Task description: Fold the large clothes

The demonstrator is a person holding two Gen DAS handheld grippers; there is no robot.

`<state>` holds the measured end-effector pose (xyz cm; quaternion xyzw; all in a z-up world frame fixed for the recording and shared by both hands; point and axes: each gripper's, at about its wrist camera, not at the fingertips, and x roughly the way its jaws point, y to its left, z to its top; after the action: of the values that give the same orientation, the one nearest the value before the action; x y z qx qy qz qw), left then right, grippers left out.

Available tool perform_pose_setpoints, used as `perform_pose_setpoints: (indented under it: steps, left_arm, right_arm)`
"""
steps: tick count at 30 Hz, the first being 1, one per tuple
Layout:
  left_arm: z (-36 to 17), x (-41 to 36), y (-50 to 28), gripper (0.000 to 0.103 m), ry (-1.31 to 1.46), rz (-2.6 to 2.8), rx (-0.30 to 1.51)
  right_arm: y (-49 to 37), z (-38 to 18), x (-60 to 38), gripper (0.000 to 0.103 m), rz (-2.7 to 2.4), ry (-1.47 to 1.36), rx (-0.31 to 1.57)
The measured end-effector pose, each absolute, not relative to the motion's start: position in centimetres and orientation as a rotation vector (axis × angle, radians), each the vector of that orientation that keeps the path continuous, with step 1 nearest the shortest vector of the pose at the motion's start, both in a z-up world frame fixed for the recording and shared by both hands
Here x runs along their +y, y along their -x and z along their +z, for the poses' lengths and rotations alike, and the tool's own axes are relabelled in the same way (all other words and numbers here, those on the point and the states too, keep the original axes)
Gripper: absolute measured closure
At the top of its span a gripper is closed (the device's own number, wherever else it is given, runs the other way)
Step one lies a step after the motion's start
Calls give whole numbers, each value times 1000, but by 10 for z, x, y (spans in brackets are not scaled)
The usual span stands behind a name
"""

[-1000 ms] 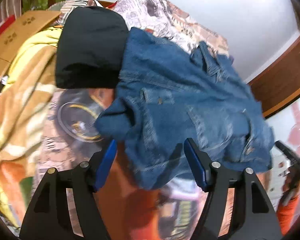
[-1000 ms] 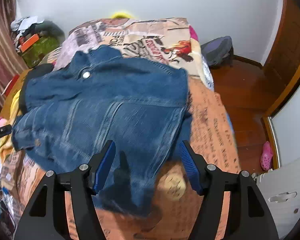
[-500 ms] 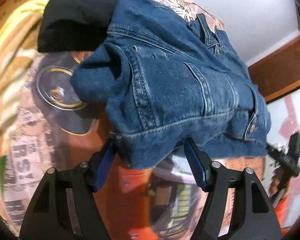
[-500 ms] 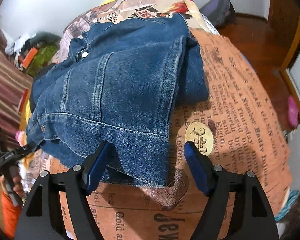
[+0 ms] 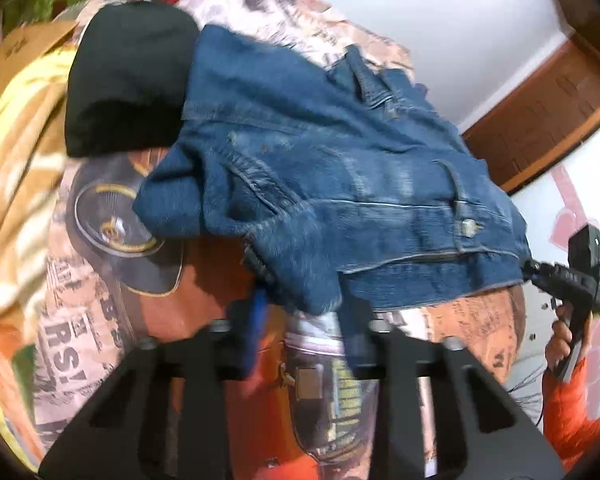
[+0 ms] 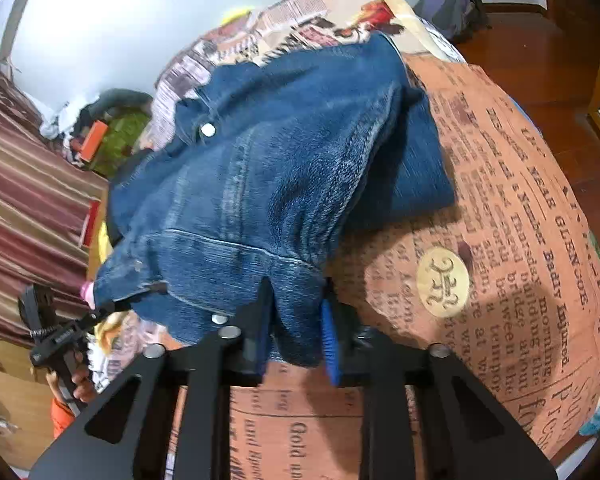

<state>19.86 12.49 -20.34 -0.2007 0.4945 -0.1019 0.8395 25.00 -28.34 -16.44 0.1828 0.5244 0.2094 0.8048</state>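
lying on the bed [image 6: 520, 320], the denim jacket [image 6: 260, 168] has its near hem corners pinched: the right gripper [image 6: 296, 332] and left gripper [image 5: 300, 312] have both just been closing and now clamp the cloth between them. the newspaper-print bedspread [image 6: 500, 208] reads "number badly injured", "glencoe", "morning" and "gold". a black garment [image 5: 128, 76] sits just beside the jacket's far edge.
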Motion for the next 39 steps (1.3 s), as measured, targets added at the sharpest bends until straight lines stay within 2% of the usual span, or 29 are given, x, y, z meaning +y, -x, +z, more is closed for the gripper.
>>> perform_pose_setpoints:
  steps: [6, 13, 21, 28, 34, 37, 39]
  left_arm:
    - [-167, 122, -203, 93, 410, -254, 948]
    - [-127, 123, -243, 96, 430, -333, 840]
    - [-122, 149, -300, 99, 425, -208, 838]
    - [-133, 172, -355, 99, 433, -125, 846]
    - [-164, 193, -387, 101, 402, 29, 865]
    - [-175, 192, -395, 101, 322, 83, 874]
    - [-174, 191, -396, 102, 289, 107, 872]
  right_arm:
    - [-260, -131, -268, 91, 487, -333, 1034]
    - [-297, -101, -254, 92, 506, -268, 959]
    - [-357, -88, -257, 93, 469, -283, 915]
    - [-425, -124, -262, 93, 430, -458, 982]
    - [-453, -175, -258, 93, 359, -383, 1073]
    - [-452, -176, -265, 93, 402, -388, 1073]
    - [-452, -172, -266, 89, 415, -365, 1092]
